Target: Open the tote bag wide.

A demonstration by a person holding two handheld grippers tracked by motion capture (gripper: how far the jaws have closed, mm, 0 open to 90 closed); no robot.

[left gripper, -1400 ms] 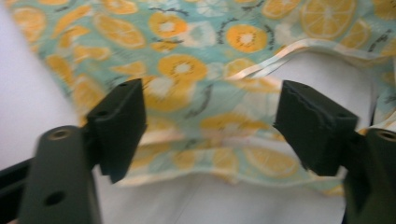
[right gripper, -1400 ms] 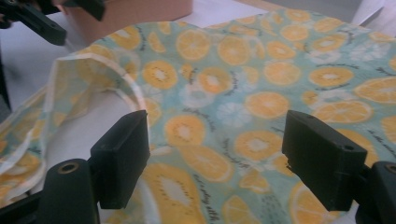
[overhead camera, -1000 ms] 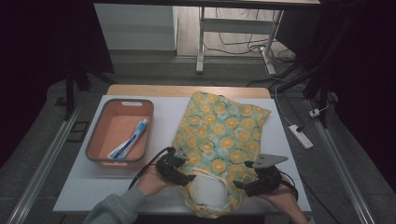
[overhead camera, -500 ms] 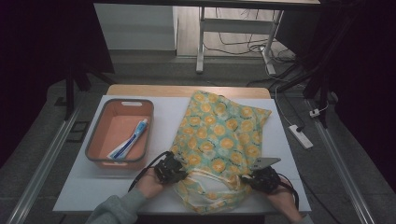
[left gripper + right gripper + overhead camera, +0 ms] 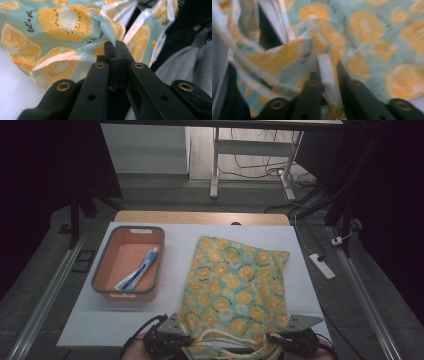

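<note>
Gripping one fruit-print bag (image 5: 235, 292), both tongs, left (image 5: 172, 340) and right (image 5: 292, 342), clench its near edge.

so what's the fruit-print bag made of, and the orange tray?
Fruit-print bag: looks like thin woven fabric, matte; it creases and drapes where each hand-held gripper pinches its hem. Could be coated, can't tell. Orange tray: seemingly moulded plastic, smooth walls, grey rim, cut-out handle.
</note>
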